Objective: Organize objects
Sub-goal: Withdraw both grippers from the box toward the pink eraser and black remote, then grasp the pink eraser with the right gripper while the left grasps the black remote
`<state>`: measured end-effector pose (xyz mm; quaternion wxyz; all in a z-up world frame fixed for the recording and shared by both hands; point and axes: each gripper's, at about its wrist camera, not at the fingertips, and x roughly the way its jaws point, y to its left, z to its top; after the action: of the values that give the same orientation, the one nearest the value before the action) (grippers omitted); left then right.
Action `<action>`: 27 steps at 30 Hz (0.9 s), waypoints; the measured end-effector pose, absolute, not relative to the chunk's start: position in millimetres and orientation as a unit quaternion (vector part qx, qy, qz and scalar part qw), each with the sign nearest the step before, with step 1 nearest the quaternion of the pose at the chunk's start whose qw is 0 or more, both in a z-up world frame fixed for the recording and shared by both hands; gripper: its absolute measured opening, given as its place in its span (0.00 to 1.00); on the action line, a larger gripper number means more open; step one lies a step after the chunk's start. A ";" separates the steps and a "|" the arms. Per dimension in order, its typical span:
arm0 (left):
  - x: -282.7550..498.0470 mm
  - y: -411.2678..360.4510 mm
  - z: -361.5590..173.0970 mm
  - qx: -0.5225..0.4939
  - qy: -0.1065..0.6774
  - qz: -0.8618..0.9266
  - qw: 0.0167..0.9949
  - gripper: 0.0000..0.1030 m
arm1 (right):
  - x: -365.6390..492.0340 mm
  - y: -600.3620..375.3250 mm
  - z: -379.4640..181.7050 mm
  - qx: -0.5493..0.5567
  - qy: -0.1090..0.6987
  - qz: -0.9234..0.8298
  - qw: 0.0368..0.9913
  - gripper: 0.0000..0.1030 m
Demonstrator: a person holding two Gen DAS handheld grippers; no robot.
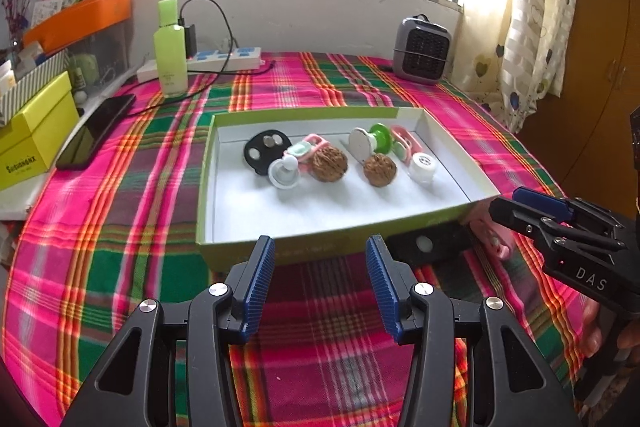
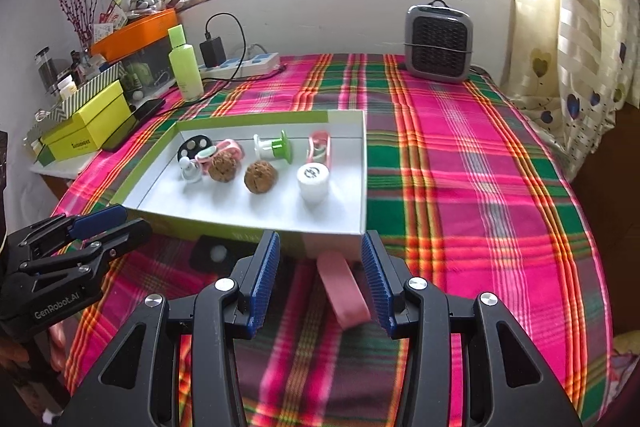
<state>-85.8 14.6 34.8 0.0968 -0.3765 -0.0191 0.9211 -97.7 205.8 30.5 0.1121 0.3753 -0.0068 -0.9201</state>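
Observation:
A shallow green-and-white box [image 1: 332, 241] [image 2: 362, 163] lies on the plaid cloth. It holds two walnuts [image 1: 329, 165] [image 2: 260, 177], a black disc [image 1: 266, 149], a white cap [image 2: 313, 181], a green-white spool [image 1: 374, 139] and pink clips. A pink clip [image 2: 344, 289] [image 1: 494, 239] lies on the cloth in front of the box, between my right gripper's [image 2: 320, 275] open fingers, near the right one. A black flat piece [image 2: 218, 253] [image 1: 430, 247] lies beside it. My left gripper [image 1: 320, 279] is open and empty, just before the box's near wall.
A green bottle [image 1: 170, 47], a power strip [image 1: 224, 61], a phone [image 1: 94, 131] and a yellow box [image 1: 34, 141] stand at the left. A small grey heater [image 2: 438, 43] stands at the back. A curtain hangs at the right.

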 end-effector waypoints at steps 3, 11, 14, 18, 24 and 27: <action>-81.8 20.0 31.5 -0.380 -0.011 0.919 0.106 0.45 | -95.2 209.8 25.5 0.382 -0.005 -0.918 0.108 0.43; -84.7 32.7 15.1 -0.407 -0.012 0.903 0.137 0.45 | -88.7 218.5 10.5 0.403 -0.010 -0.909 0.104 0.43; -87.9 35.3 12.4 -0.415 -0.018 0.898 0.143 0.45 | -91.8 219.3 6.8 0.414 -0.010 -0.905 0.103 0.43; -90.1 39.2 10.2 -0.416 -0.017 0.897 0.149 0.45 | -95.3 218.3 0.4 0.429 -0.003 -0.897 0.103 0.43; -92.7 52.6 10.1 -0.418 -0.001 0.891 0.178 0.45 | -96.9 219.3 -1.6 0.433 -0.002 -0.896 0.101 0.43; -94.6 57.5 10.9 -0.417 0.005 0.890 0.184 0.45 | -97.4 219.1 -1.5 0.434 0.003 -0.895 0.100 0.43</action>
<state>-94.6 57.5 10.9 0.1839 -0.4167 0.0046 0.8902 -97.4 219.1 -1.5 0.1002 0.4337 0.0029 -0.8955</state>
